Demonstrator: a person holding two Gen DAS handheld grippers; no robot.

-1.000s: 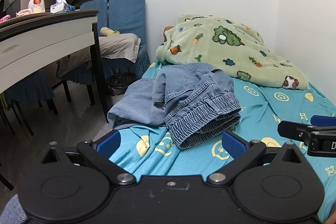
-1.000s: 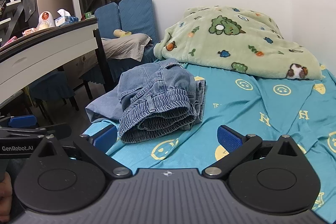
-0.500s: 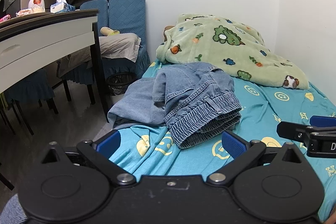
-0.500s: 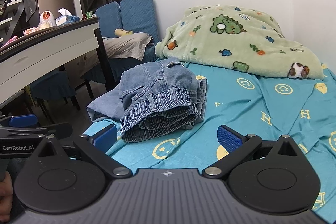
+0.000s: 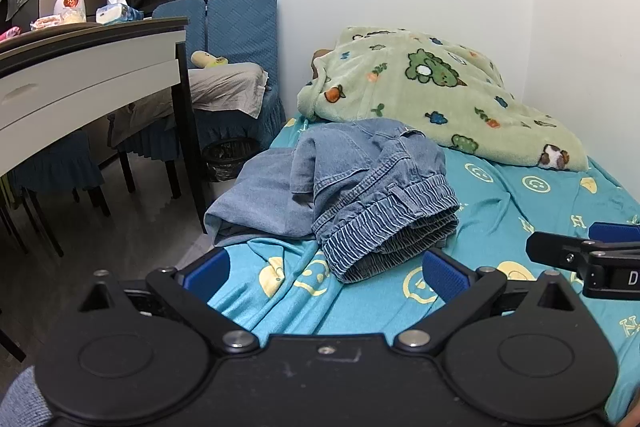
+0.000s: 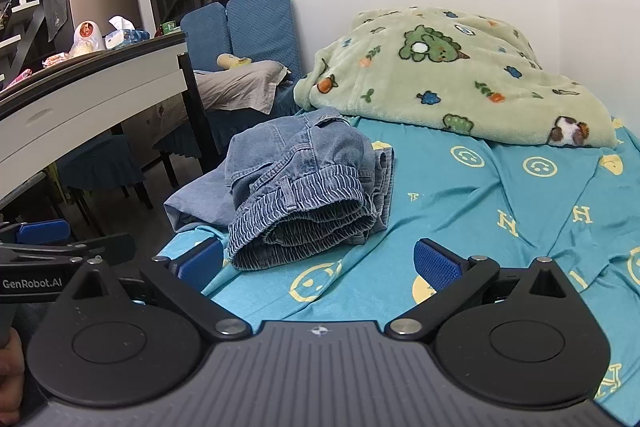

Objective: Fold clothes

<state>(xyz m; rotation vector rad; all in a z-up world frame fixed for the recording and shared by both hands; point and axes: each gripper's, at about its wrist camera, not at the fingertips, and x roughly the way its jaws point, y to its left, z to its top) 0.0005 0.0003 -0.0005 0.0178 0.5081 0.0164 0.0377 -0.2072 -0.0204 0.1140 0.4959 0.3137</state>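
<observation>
1. A table [image 5: 92, 67] is standing at the far left with dark chairs [image 5: 240, 23] tucked beside it, and its black leg is coming down near the bed's left edge, leaving a strip of bare floor [image 5: 132, 227] between them.
2. The left gripper [image 5: 326, 271] is hovering low over the near end of the bed, its jaws standing wide apart and gripping nothing.
3. A pile of denim clothes [image 5: 368, 187] is lying on the teal sheet [image 5: 520, 211] just ahead of both grippers, with its lighter piece hanging over the bed's left edge.
4. The right gripper [image 6: 318, 263] is hovering beside the left one, its jaws likewise spread wide and empty; the pile's gathered hem is sitting just beyond its left finger.
5. To the right of the clothes the sheet is lying open and lightly wrinkled as far as the wall.
6. A green blanket [image 6: 452, 83] is bunching across the head of the bed, just behind the clothes.
</observation>
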